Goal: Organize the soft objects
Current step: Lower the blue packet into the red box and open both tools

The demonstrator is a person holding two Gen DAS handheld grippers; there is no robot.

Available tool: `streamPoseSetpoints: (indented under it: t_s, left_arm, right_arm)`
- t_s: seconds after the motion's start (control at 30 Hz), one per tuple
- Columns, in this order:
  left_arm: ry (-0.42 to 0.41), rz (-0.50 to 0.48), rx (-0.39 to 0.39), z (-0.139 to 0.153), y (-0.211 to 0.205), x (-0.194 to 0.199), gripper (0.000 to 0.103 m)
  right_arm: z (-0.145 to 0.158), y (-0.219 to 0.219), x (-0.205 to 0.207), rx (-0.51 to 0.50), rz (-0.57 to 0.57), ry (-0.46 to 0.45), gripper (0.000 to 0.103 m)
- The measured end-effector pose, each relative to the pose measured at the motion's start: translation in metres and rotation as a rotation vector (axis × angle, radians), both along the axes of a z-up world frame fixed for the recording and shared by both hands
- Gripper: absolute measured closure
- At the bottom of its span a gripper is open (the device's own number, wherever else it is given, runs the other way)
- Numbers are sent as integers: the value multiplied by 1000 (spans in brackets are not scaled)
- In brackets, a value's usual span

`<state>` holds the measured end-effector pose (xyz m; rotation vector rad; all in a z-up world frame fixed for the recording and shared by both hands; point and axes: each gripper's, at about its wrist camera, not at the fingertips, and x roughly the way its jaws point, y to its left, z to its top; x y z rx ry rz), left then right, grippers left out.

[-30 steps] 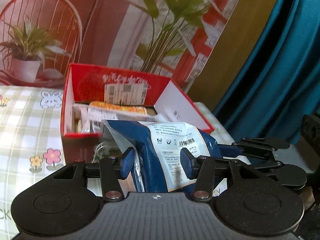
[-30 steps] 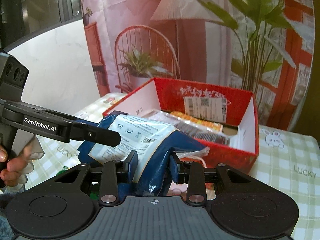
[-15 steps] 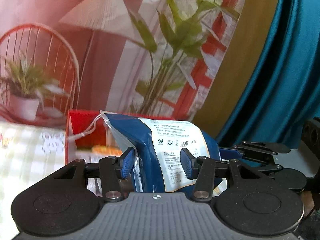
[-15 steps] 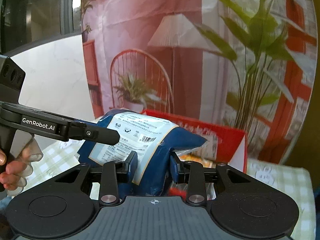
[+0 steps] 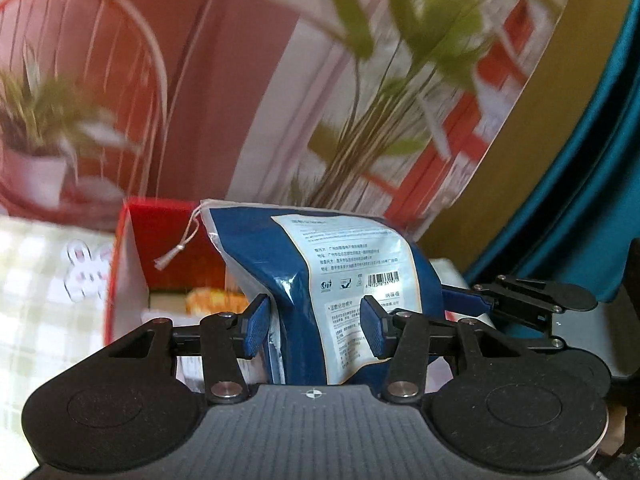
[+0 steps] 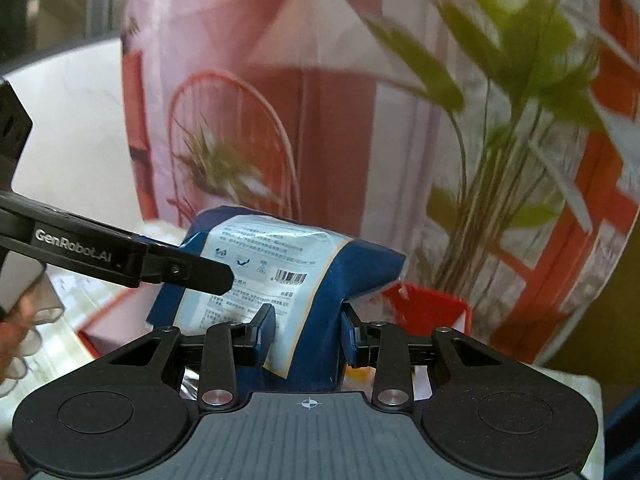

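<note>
A blue soft pack (image 5: 256, 248) with a white printed label and a loose drawstring hangs in the air, gripped from both ends. My left gripper (image 5: 316, 330) is shut on its near end, blue pads pressed into both sides. The right gripper (image 5: 520, 304) shows at the right in the left wrist view, clamped on the pack's other end. In the right wrist view the right gripper (image 6: 307, 334) is shut on the blue pack (image 6: 368, 268), and the left gripper (image 6: 208, 276) reaches in from the left. The red box (image 5: 128, 280) stands open just behind and below the pack.
An orange packet (image 5: 216, 298) lies inside the red box (image 6: 424, 308). The checked tablecloth (image 5: 40, 280) spreads to the left. A printed backdrop (image 5: 240, 120) of plants and a chair stands right behind. A teal curtain (image 5: 580, 200) hangs at the right. A person's hand (image 6: 20, 320) holds the left gripper.
Both grippers have carried the blue pack toward the red box. The box now sits lower in both views, mostly hidden behind the pack. The grips are unchanged.
</note>
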<state>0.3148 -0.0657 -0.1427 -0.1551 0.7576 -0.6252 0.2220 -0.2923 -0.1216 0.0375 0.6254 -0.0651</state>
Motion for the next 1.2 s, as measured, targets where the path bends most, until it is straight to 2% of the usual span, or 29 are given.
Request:
streamPoseSetpoints:
  t_s: [0.23,0.47,0.6,0.83,0.97,1.07,1.2]
  left_arm:
    - [105,-12,82,-41,-22,6,52]
    - [90,-35,128,-47,-31,5,52]
    - [79,-27,135,-46,-30,5,51]
    - [43,6,166,-39,-24,2,51]
    - [2,4,191,-31,-20,-4,50]
    - [-29,2,204,-23,-16,-12,50]
    - [-61,15,211,-13,-9,-28,47]
  right_arm:
    - [-49,-8,8,28,-61,148,72]
    - [-73,-17,11,69,-131,228,73]
    - [-74,-18,12,56,-149,250,73]
    - [-72,-16,16,-36,-177,277,71]
    - [-66,-11,12,-81,-193,246,68]
    - [-57,-9,6,-100,-198,212,58]
    - [-42,-6,-8,-82,-173,165,57]
